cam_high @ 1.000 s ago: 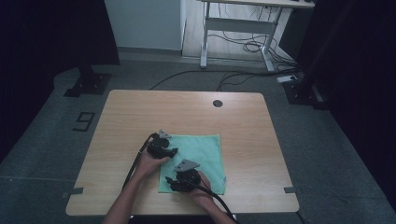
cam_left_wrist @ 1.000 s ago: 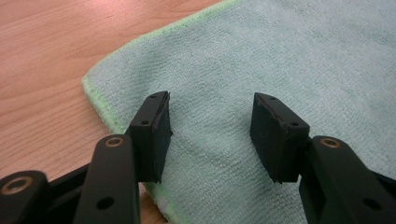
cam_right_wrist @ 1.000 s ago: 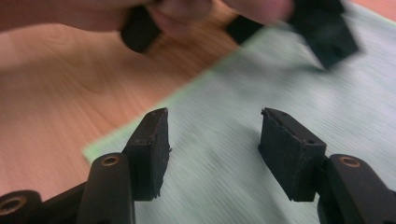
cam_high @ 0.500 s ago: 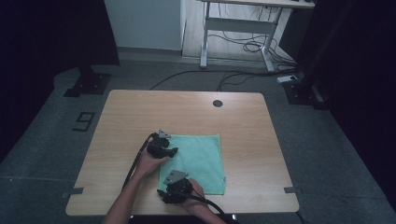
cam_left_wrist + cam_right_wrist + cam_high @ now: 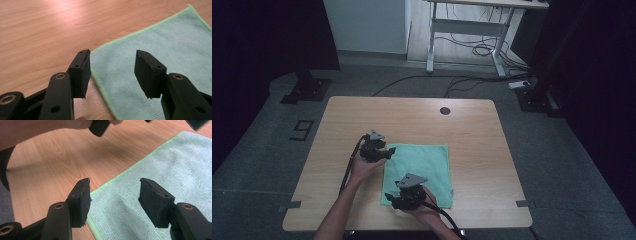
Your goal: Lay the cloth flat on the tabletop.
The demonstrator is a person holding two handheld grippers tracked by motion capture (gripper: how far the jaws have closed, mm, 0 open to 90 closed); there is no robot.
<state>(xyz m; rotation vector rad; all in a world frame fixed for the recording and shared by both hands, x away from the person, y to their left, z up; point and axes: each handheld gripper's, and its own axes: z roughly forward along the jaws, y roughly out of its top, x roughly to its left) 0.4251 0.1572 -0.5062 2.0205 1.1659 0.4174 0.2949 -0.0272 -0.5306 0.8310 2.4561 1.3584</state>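
A: Green cloth (image 5: 419,172) — where?
B: Flat on table (image 5: 472,135), near front edge. My left gripper (image 5: 112,72) over its left corner, right gripper (image 5: 113,200) at front-left corner; both jaws spread, nothing held.

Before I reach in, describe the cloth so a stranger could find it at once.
On the wooden table, look at the near half, between the left gripper and right gripper. The cloth lies flat there: a pale green square with a brighter green hem, the only soft, coloured thing on the tabletop.
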